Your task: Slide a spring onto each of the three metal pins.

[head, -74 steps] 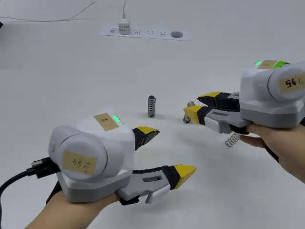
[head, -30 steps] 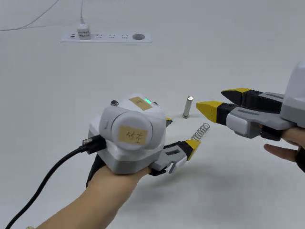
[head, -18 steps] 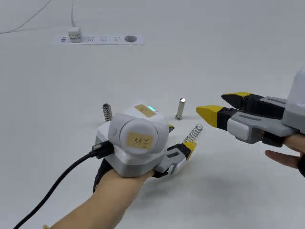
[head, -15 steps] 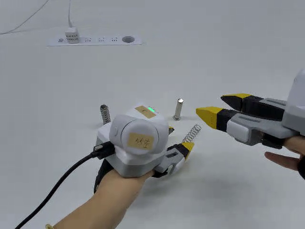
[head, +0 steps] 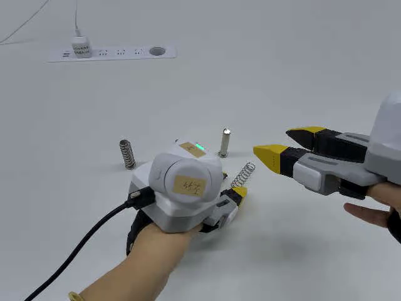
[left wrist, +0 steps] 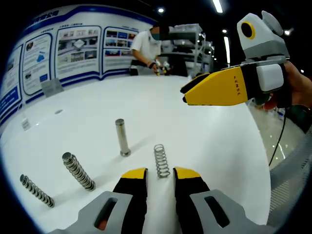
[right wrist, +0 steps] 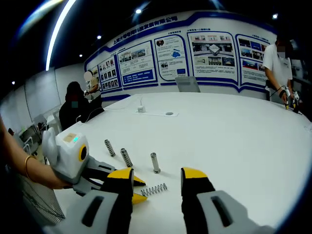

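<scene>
A bare metal pin stands upright on the white table. Left of it stands a pin with a spring on it. My left gripper is shut on the lower end of a loose spring, which sticks out tilted just right of the bare pin. In the left gripper view the spring rises between the jaws, with the bare pin and two sprung pins to its left. My right gripper hangs open and holds nothing, to the right of the spring.
A white power strip with a plugged charger lies at the table's far left. A black cable trails from the left gripper toward the near edge. People stand and sit in the room behind the table.
Since 2.5 s ago my left gripper has shut on the loose spring and raised it off the table beside the bare pin. Over the last second both grippers have stayed about still.
</scene>
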